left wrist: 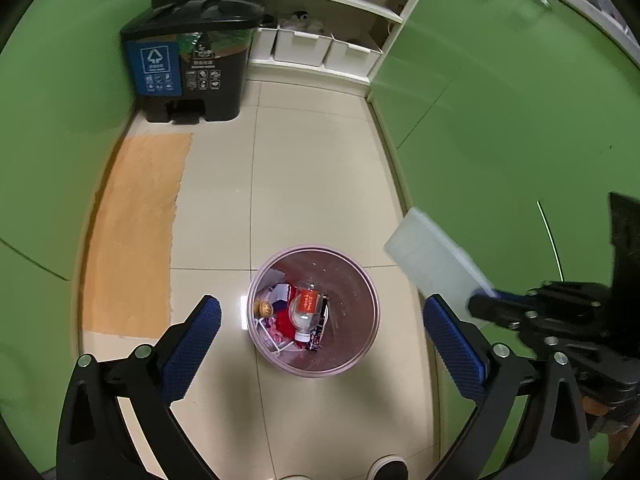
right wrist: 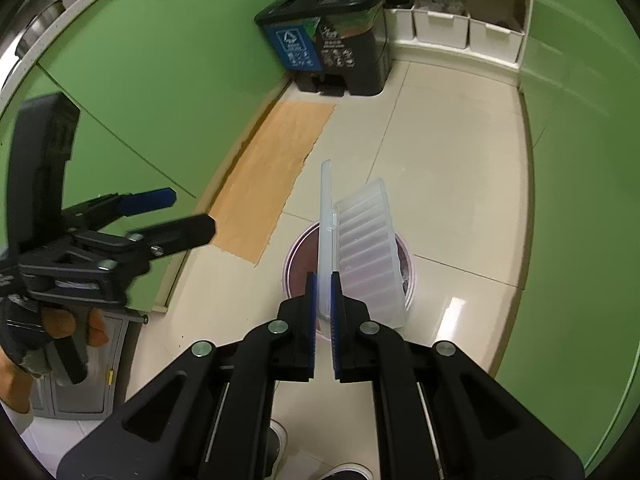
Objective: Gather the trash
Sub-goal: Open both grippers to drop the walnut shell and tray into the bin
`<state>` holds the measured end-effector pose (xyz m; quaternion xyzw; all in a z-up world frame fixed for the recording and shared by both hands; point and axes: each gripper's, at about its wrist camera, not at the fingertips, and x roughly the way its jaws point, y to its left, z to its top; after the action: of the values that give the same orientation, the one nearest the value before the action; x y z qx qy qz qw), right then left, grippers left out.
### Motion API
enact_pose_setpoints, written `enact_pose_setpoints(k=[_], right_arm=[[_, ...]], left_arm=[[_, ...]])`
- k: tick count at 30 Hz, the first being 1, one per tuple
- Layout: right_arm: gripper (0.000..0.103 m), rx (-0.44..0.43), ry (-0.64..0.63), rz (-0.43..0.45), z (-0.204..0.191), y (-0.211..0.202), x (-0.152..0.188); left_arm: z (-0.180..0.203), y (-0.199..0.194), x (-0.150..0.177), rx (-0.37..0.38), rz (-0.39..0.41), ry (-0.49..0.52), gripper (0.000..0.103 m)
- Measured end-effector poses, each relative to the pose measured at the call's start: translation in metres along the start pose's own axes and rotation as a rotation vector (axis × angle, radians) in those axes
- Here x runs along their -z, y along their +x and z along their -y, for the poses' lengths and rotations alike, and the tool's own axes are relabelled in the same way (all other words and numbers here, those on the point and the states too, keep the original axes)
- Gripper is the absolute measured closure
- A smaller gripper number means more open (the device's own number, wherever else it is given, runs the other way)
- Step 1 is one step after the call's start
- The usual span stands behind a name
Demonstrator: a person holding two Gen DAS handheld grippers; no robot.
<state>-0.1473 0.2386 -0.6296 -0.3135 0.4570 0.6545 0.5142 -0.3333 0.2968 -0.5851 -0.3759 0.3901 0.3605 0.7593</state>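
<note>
A small round pink bin [left wrist: 362, 300] stands on the tiled floor below both grippers. It holds a clear plastic bottle [left wrist: 306, 306] with a red label, wrappers and a brown lump. My right gripper [right wrist: 324, 280] is shut on the rim of a translucent white plastic container [right wrist: 366, 248] and holds it above the bin [right wrist: 294, 264]. The container also shows in the left wrist view [left wrist: 434, 258], right of the bin. My left gripper [left wrist: 320, 312] is open and empty, high above the bin. It shows in the right wrist view [right wrist: 192, 212] at the left.
A black two-part pedal bin [left wrist: 188, 64] stands at the far wall, with white storage boxes [left wrist: 304, 46] on a low shelf beside it. Green cabinets [left wrist: 500, 100] line both sides. An orange mat [left wrist: 136, 232] lies on the floor at left. Shoes [left wrist: 386, 468] show below.
</note>
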Motion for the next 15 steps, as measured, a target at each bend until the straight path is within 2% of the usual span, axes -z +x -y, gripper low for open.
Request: enact_pose_setpoints(k=[5, 9, 11, 12, 15], right_arm=[[0.098, -0.02, -0.015, -0.021, -0.002, 0.029, -0.002], [0.094, 0.007, -0.035, -0.015, -0.004, 0.039, -0.001], [0.052, 0.029, -0.028, -0.006, -0.002, 0.042, -0.001], [0.006, 0.029, -0.018, 0.01, 0.0, 0.041, 0.0], [0.003, 0.072, -0.005, 0.023, 0.004, 0.034, 0.004]], left_arm=[[-0.016, -0.007, 0.002, -0.007, 0.029, -0.02, 0.006], [-0.023, -0.009, 0.004, -0.015, 0.045, -0.028, 0.006], [-0.025, -0.01, 0.005, -0.02, 0.051, -0.031, 0.006], [-0.025, -0.01, 0.005, -0.025, 0.055, -0.031, 0.006], [-0.023, -0.013, 0.006, -0.037, 0.06, -0.028, 0.006]])
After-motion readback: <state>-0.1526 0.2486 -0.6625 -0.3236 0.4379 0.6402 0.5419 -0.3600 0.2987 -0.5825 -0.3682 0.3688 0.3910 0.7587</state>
